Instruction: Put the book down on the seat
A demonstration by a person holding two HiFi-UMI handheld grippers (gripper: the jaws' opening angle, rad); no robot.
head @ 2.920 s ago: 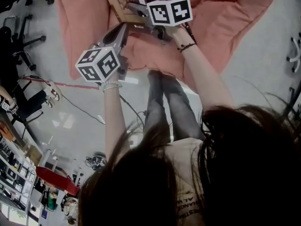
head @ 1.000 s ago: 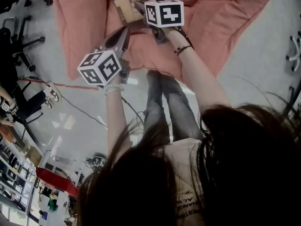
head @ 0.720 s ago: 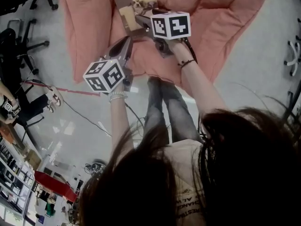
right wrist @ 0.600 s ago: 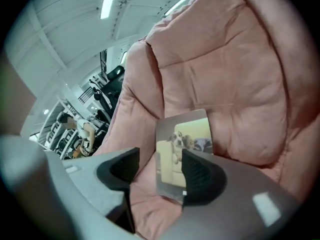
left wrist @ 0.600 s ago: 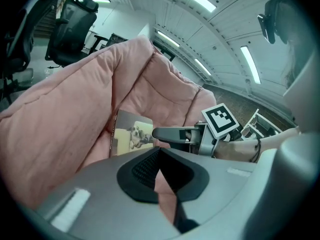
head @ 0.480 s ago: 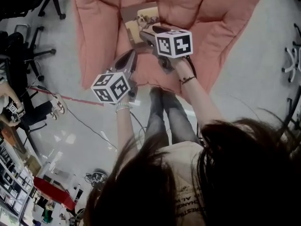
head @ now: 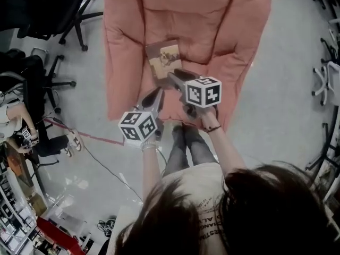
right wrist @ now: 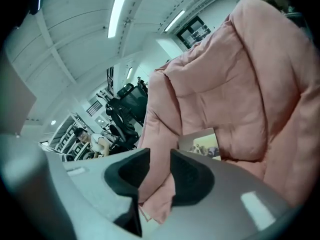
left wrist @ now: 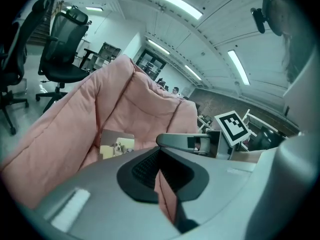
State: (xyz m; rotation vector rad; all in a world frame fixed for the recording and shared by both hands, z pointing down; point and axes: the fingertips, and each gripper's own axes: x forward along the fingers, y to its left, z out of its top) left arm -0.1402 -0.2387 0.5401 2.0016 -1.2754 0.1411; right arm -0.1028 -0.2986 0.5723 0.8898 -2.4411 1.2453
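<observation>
While both grippers hang over the front edge of the pink armchair, the book lies flat on the seat cushion, left of its middle, picture cover up, nothing touching it.

Far left on the grey floor: black office chairs, and a seated person at the frame edge. A red line runs across the floor toward the armchair's front left corner.

Left gripper: the tip points at the seat's front edge, short of the book. In its own view the jaws stand only a narrow slit apart, with nothing in the slit, only pink cushion behind. The book shows beyond, up and left of the jaws. Its marker cube is over the floor.

Right gripper: the tip is near the book's front right corner and clear of it. The jaws have just been closing, but a plain gap stays between the pads, empty, with pink fabric seen through it. The book sits past the right jaw, against the back cushion.

Below, the holder's legs stand at the seat's front edge.
</observation>
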